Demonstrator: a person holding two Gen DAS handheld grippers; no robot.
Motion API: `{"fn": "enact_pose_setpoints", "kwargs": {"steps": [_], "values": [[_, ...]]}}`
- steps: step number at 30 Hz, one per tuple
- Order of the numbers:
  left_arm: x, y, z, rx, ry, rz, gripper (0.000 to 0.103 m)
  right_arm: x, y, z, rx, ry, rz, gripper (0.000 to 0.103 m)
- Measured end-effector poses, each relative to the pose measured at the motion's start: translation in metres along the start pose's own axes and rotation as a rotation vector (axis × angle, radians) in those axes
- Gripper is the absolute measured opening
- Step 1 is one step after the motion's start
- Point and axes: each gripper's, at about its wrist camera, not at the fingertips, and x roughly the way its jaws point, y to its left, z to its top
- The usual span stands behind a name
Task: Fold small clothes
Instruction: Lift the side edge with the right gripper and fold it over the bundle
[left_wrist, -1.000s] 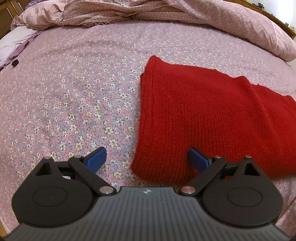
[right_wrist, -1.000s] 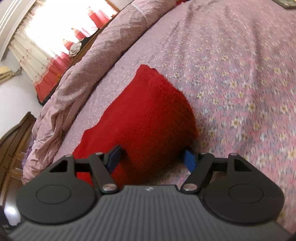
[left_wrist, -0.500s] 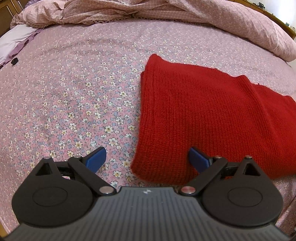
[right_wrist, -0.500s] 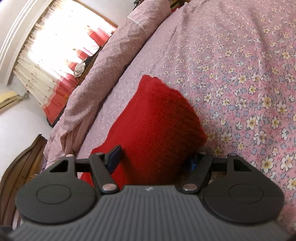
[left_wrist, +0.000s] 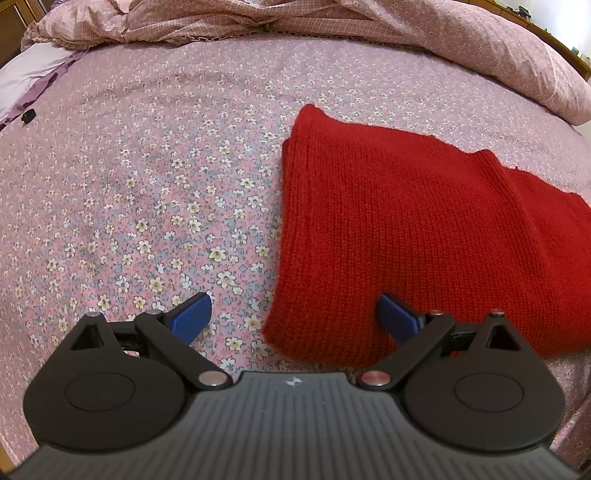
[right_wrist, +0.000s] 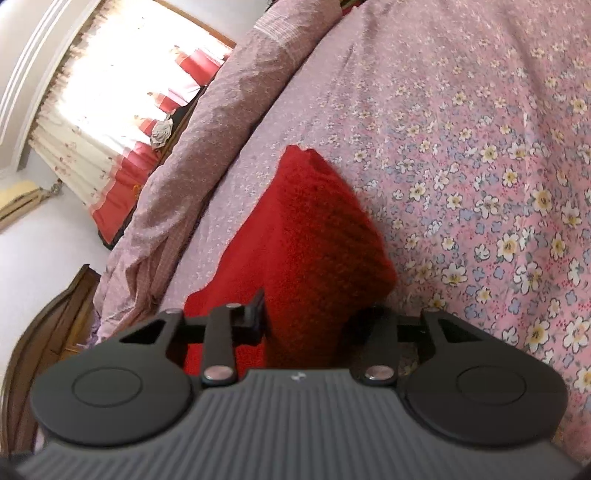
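The red knit garment (left_wrist: 424, 236) lies on the flowered bedsheet (left_wrist: 147, 192), already doubled over so that a second layer shows along its far right side, with the bunched quilt (left_wrist: 443, 33) well beyond it at the head of the bed. In the right wrist view its near end (right_wrist: 306, 236) sits humped up between the right tongs (right_wrist: 317, 321), whose jaws are closing around that thick edge; the left pad looks to be touching the knit, the right one is hidden behind the cloth, so a firm clamp cannot be told yet. The left tongs (left_wrist: 291, 314) hover with jaws wide apart and nothing held, one pad over the bare sheet and the other over the garment's near corner.

The step in hand appears to be taking hold of one end for a further fold. Next, the right grip likely needs to catch all layers before lifting, and the left tongs probably have to pinch the near corner so the edge travels evenly. Thick, soft knit may slip or sag if only the top layer is caught
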Motion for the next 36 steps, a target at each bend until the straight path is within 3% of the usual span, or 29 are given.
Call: {"fn": "enact_pose_setpoints", "kwargs": {"steps": [4, 12, 23, 36], "values": [[-0.005, 0.001, 0.0, -0.003, 0.0, -0.002, 0.099, 0.0, 0.007, 0.001, -0.016, -0.007, -0.009, 0.042], [-0.015, 0.011, -0.002, -0.019, -0.007, 0.006, 0.099, -0.012, 0.044, 0.007, -0.176, -0.043, 0.015, 0.033], [-0.028, 0.027, -0.004, -0.044, -0.017, 0.025, 0.099, -0.017, 0.1, 0.014, -0.39, -0.07, 0.07, 0.031], [-0.035, 0.054, -0.008, -0.092, -0.027, 0.043, 0.099, -0.011, 0.169, -0.002, -0.628, -0.079, 0.133, 0.031]]}}
